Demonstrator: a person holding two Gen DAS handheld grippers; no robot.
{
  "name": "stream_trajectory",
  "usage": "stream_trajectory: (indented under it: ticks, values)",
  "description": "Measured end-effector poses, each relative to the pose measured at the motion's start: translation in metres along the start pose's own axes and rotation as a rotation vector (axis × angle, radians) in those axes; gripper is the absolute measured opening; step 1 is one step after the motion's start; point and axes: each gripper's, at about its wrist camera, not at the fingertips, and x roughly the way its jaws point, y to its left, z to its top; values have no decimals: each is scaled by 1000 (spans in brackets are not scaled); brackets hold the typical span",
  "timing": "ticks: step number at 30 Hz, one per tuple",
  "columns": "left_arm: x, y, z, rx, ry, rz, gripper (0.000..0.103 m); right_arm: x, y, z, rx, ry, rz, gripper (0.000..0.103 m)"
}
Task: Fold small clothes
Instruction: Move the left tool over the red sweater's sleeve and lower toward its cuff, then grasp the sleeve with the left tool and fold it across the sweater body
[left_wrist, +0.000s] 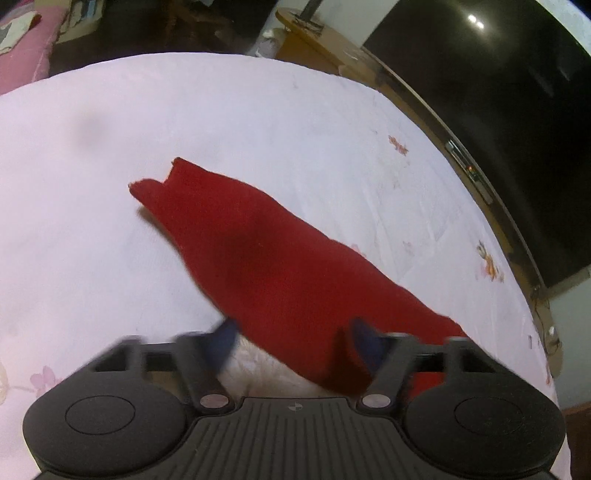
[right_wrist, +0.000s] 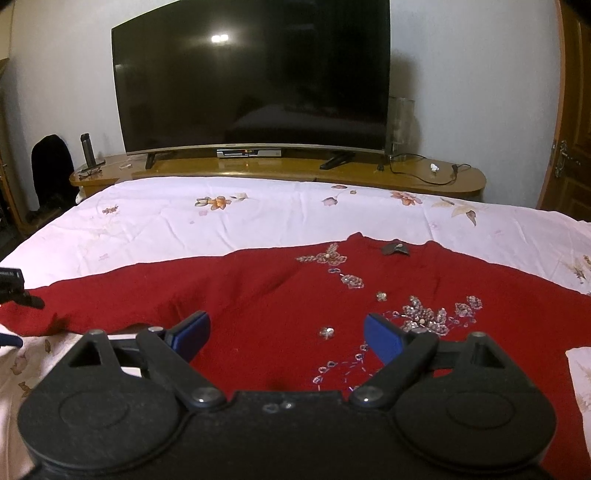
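A bed under a pale floral sheet carries the red sweater, spread flat for folding. My left claw straddles its sleeve at six o'clock, half-closed, grip uncertain. My right claw hovers wide, empty.

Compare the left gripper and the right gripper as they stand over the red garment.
The left gripper has the red garment's sleeve between its blue fingers; the right gripper has only flat fabric below it. The left gripper's jaws stand narrower; the right gripper's are spread wide. Both have blue pads on black bodies.
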Motion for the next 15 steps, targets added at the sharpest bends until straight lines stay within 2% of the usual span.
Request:
stream_trajectory:
  ticks: [3, 5, 7, 10, 15]
  values:
    - [3, 7, 3, -47, -4, -26, 16, 0, 0, 0, 3, 3, -3, 90]
    - [5, 9, 5, -62, -4, -26, 14, 0, -1, 0, 10, 6, -7, 90]
    - [1, 5, 5, -38, -28, -18, 3, -1, -2, 0, 16, 9, -11, 90]
    - [-14, -19, 4, 91, -107, -31, 3, -4, -4, 0, 26, 7, -20, 90]
    - [-38, -89, -9, 318, -190, -143, 3, -12, -16, -1, 56, 3, -52, 90]
